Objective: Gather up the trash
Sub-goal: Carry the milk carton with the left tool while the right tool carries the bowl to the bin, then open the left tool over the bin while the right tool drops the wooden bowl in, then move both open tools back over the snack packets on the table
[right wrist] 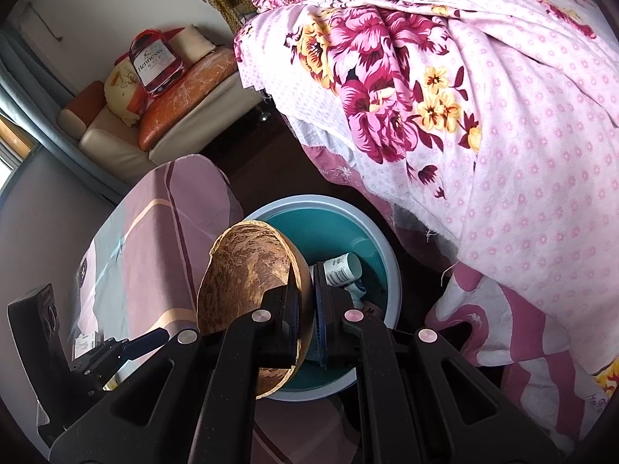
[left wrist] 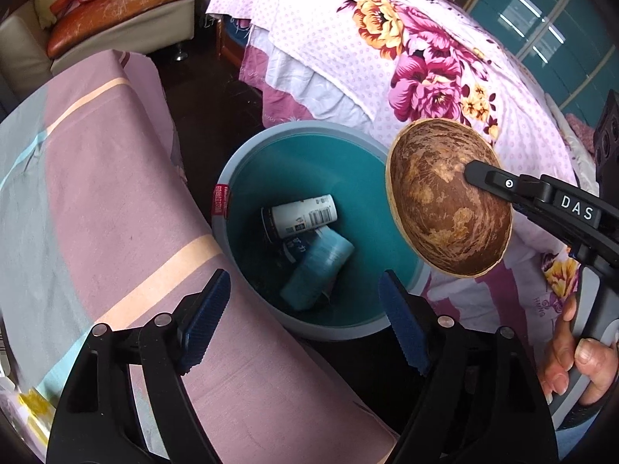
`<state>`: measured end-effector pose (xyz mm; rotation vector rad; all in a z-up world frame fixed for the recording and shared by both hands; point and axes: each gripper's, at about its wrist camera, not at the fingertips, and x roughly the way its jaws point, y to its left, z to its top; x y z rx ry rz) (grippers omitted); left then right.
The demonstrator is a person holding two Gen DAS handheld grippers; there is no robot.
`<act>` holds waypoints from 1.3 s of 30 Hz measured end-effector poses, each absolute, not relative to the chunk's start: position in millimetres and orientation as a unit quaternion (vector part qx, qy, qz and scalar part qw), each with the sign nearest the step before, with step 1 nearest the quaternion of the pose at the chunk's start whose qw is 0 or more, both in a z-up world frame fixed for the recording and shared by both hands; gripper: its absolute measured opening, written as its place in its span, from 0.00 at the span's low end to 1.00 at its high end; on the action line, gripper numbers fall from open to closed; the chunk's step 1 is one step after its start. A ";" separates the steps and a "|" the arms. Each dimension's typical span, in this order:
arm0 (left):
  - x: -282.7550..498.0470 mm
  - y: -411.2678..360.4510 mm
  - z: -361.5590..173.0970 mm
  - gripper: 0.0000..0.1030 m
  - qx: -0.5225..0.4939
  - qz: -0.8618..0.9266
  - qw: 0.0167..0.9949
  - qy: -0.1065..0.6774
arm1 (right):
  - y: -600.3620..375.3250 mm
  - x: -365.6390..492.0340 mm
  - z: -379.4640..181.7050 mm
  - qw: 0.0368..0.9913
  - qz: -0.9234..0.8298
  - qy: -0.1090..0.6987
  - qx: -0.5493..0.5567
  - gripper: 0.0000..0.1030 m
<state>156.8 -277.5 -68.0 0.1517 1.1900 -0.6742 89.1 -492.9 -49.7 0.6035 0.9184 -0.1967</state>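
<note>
1. Looking along the left hand-held gripper (left wrist: 305,321), its jaws stand apart and empty above the round teal plastic bin (left wrist: 232,178). The brown half coconut shell (left wrist: 437,208) hangs beside the bin's rim, pinched by the right hand-held gripper (left wrist: 474,172).
2. Judging by the right wrist view, the right hand-held gripper (right wrist: 305,309) is clenched on the shell's thin wall; the shell looks stiff, light and brittle, so gripping the rim suits it.

The bin (left wrist: 228,178) mouth lies open between striped cushion (left wrist: 116,201) and floral bedspread (left wrist: 445,58).
</note>
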 end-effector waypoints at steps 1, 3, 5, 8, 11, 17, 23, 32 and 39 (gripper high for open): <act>156.6 -275.4 -67.7 0.77 0.067 -0.310 0.773 0.549 | -492.3 89.6 -49.8 0.848 -0.093 0.436 0.286 0.07; 156.4 -271.6 -66.7 0.78 0.062 -0.308 0.775 0.549 | -490.7 90.9 -50.4 0.848 -0.093 0.438 0.284 0.07; 156.0 -267.1 -65.0 0.83 0.056 -0.306 0.778 0.546 | -489.1 92.2 -51.2 0.847 -0.093 0.440 0.283 0.07; 155.5 -260.4 -61.7 0.85 0.049 -0.304 0.782 0.542 | -486.4 94.4 -52.3 0.846 -0.092 0.445 0.279 0.07; 155.3 -254.5 -59.4 0.85 0.042 -0.301 0.786 0.539 | -485.3 96.7 -54.3 0.844 -0.093 0.450 0.277 0.07; 153.9 -240.5 -57.1 0.85 0.027 -0.296 0.787 0.541 | -481.7 102.4 -61.9 0.837 -0.095 0.463 0.274 0.12; 154.1 -225.2 -55.8 0.86 0.015 -0.290 0.789 0.541 | -478.3 106.8 -71.4 0.829 -0.090 0.475 0.280 0.22; 151.3 -209.0 -58.9 0.86 0.003 -0.280 0.787 0.549 | -475.6 102.3 -62.9 0.834 -0.099 0.465 0.280 0.51; 143.4 -194.7 -54.5 0.86 -0.004 -0.278 0.789 0.547 | -465.1 101.3 -53.1 0.833 -0.088 0.467 0.282 0.68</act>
